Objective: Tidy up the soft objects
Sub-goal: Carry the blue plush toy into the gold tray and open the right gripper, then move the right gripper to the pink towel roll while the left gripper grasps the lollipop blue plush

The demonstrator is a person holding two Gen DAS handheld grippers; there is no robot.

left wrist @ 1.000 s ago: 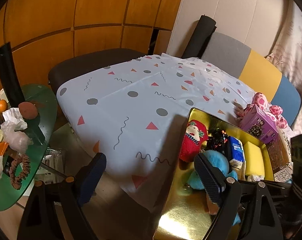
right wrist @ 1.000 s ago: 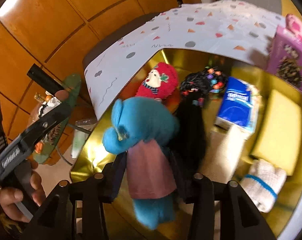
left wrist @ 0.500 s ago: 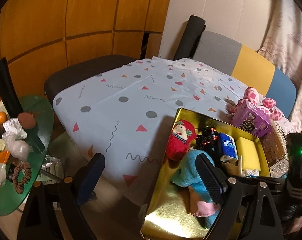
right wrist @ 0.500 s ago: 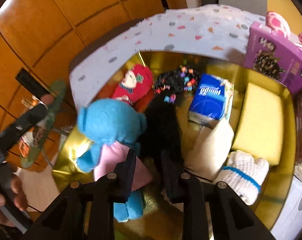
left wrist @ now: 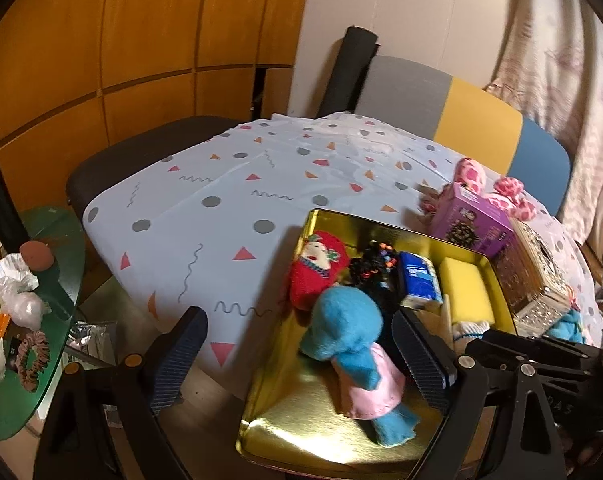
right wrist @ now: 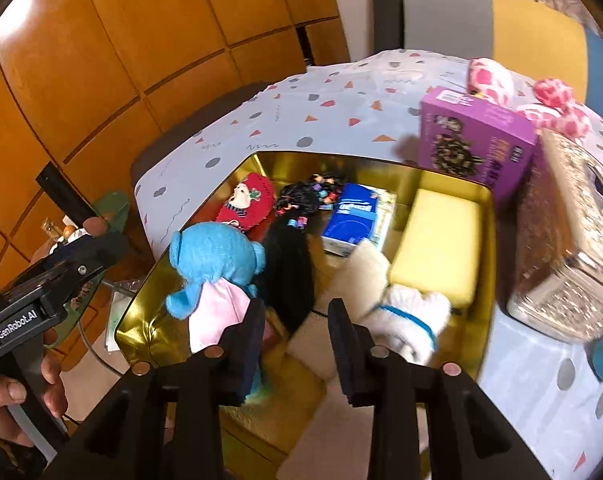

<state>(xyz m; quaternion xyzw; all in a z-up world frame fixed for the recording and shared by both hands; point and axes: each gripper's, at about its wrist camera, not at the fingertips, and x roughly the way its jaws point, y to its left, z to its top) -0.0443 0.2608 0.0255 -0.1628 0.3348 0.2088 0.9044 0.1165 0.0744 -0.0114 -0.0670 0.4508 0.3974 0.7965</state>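
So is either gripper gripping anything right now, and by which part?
Nothing is held. The right gripper has no object between its jaws as they open beside the blue plush toy in the pink dress, lying in the gold tin. The left gripper is open.

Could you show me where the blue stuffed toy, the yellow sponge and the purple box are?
blue stuffed toy (right wrist: 215, 250): right wrist view, on its round head.
yellow sponge (right wrist: 437, 240): right wrist view, middle of its top face.
purple box (left wrist: 471, 218): left wrist view, on its top face.
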